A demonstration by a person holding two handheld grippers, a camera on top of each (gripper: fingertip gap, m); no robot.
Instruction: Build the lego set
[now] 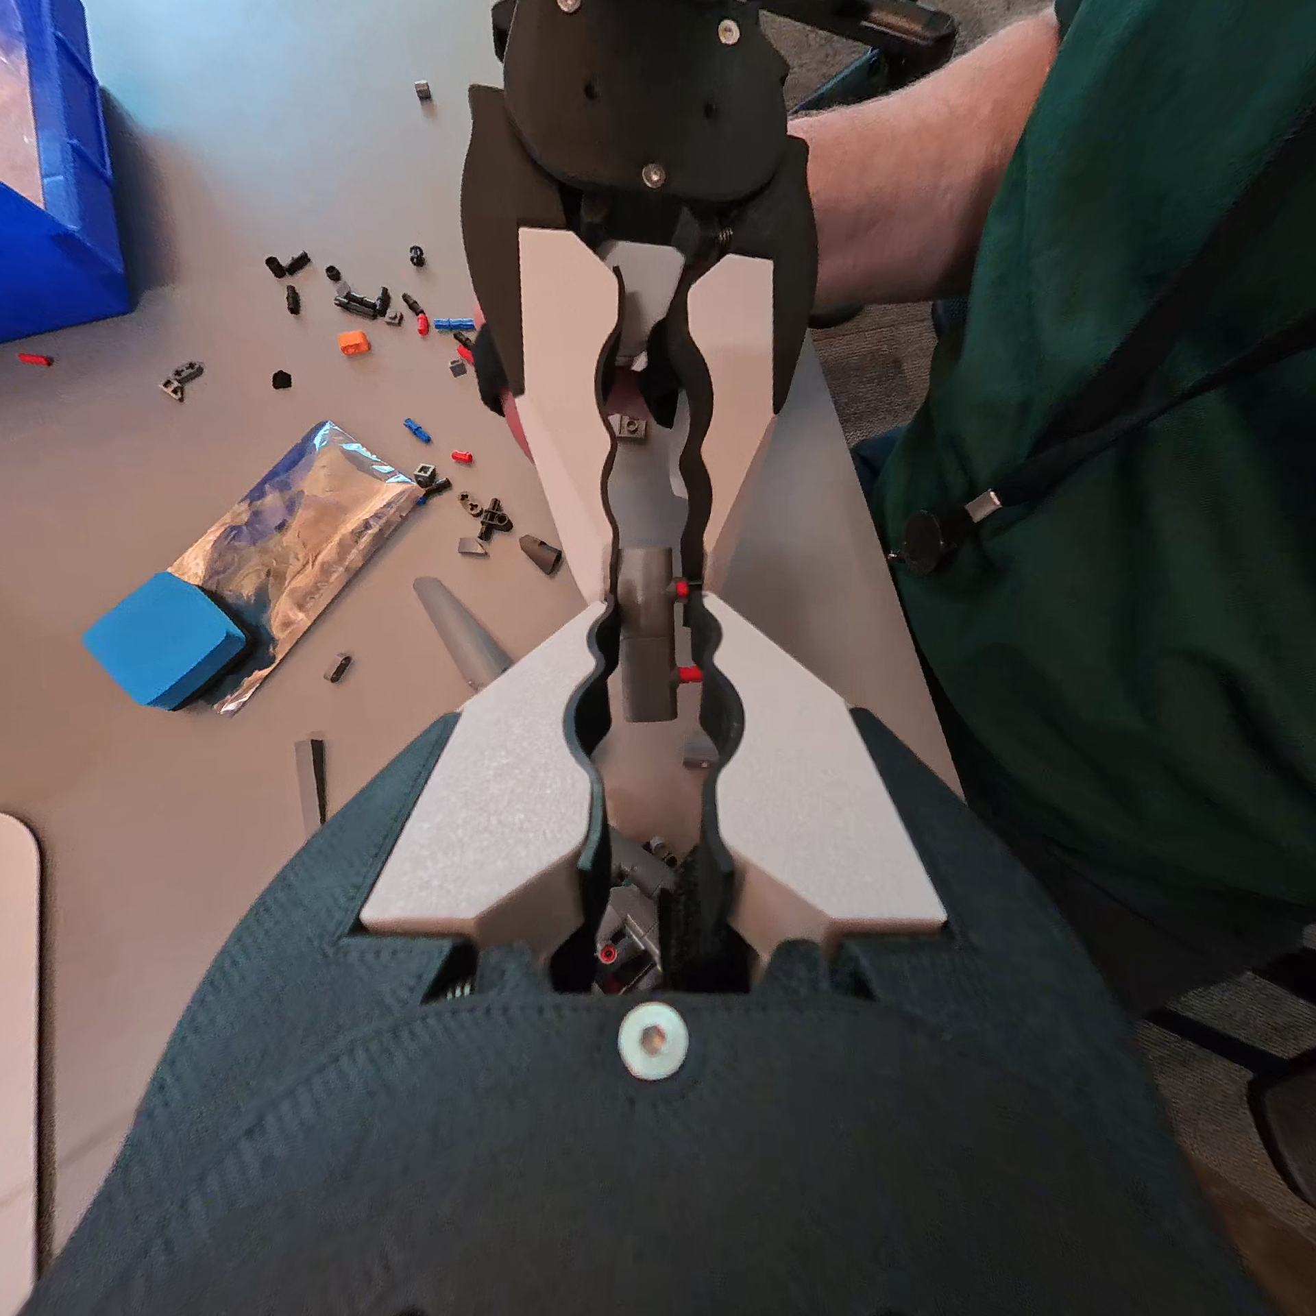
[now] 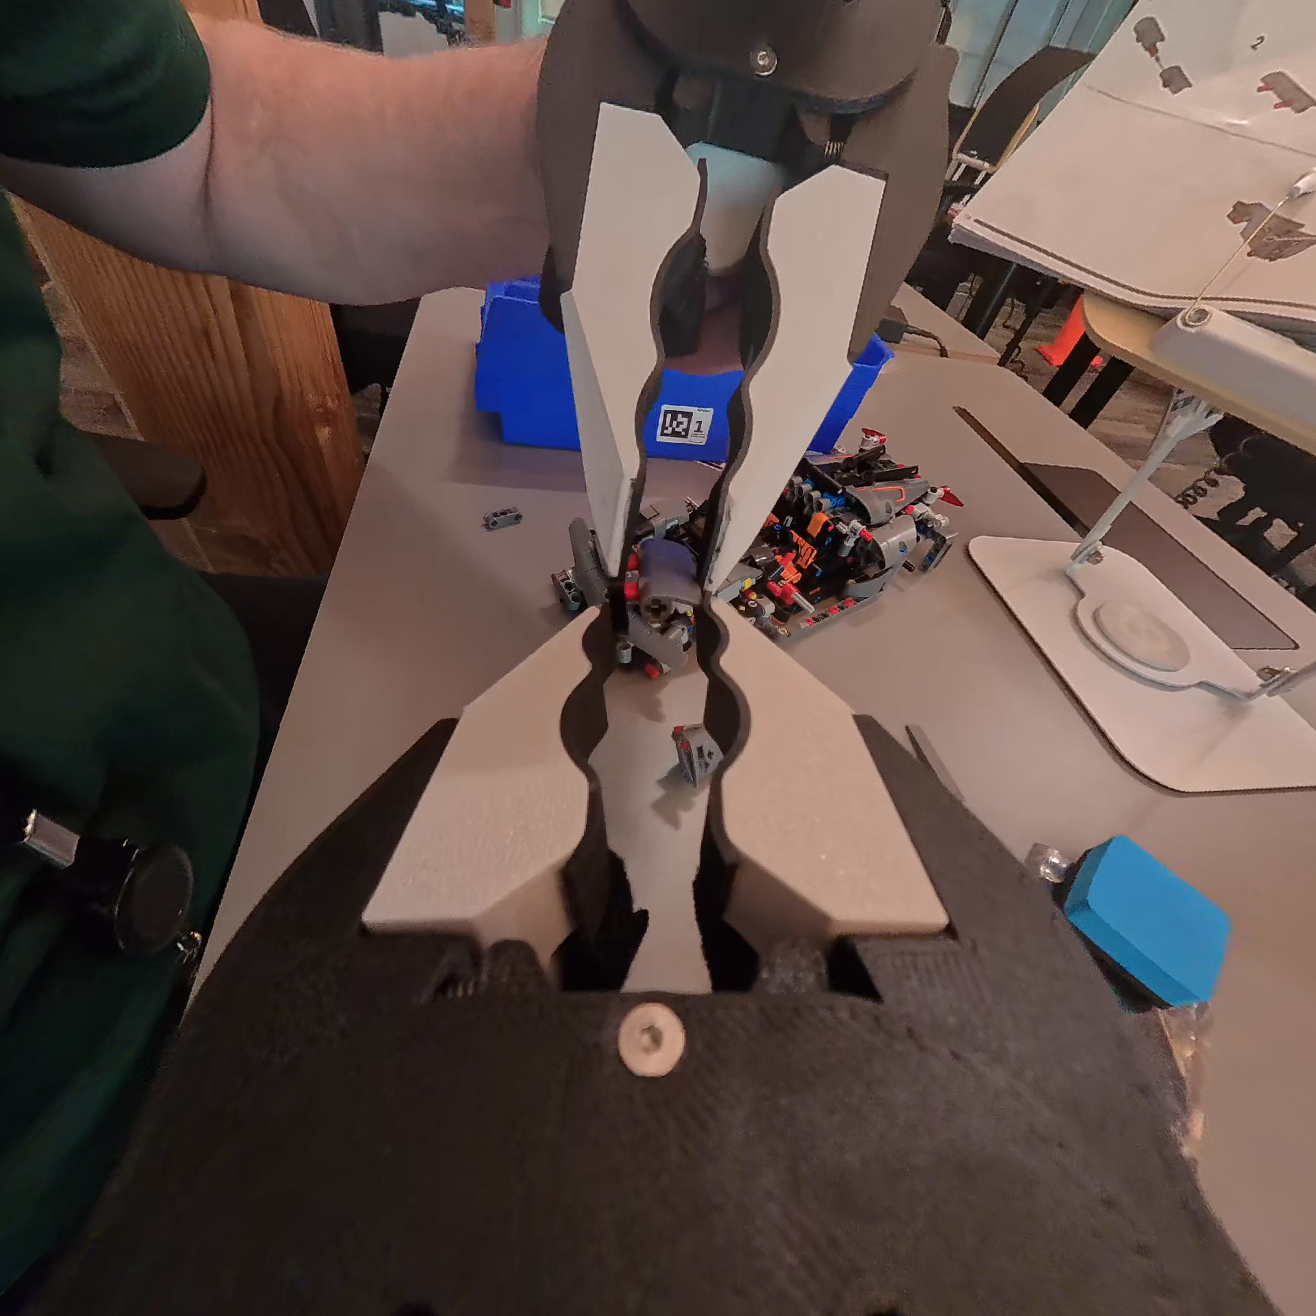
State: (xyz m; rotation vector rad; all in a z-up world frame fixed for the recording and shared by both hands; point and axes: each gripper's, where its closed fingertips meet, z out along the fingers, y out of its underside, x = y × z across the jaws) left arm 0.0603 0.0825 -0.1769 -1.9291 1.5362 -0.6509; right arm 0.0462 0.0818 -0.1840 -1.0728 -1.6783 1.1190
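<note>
A grey Lego sub-assembly (image 1: 644, 641) with red pins hangs above the table, clamped between both grippers, which meet tip to tip. My left gripper (image 1: 651, 605) is shut on its near part. My right gripper (image 1: 651, 577) comes in from the top of the left wrist view and is shut on its far end. In the right wrist view the same sub-assembly (image 2: 666, 594) shows a bluish part; my right gripper (image 2: 655, 609) holds it from below and the left gripper (image 2: 662, 573) from above. The partly built dark model (image 2: 840, 541) lies on the table behind.
Loose small pieces (image 1: 356, 313), a foil bag (image 1: 306, 541), a blue block (image 1: 167, 648) and a long grey panel (image 1: 463, 634) lie on the table. A blue bin (image 2: 527, 370) stands at the back. An instruction booklet (image 2: 1175, 142) sits on a stand at right. A small grey piece (image 2: 694, 755) lies below. My left and right fingertips are right by each other. The partly built dark model (image 2: 840, 541) sits 20 cm or so from the ends of my right fingers.
</note>
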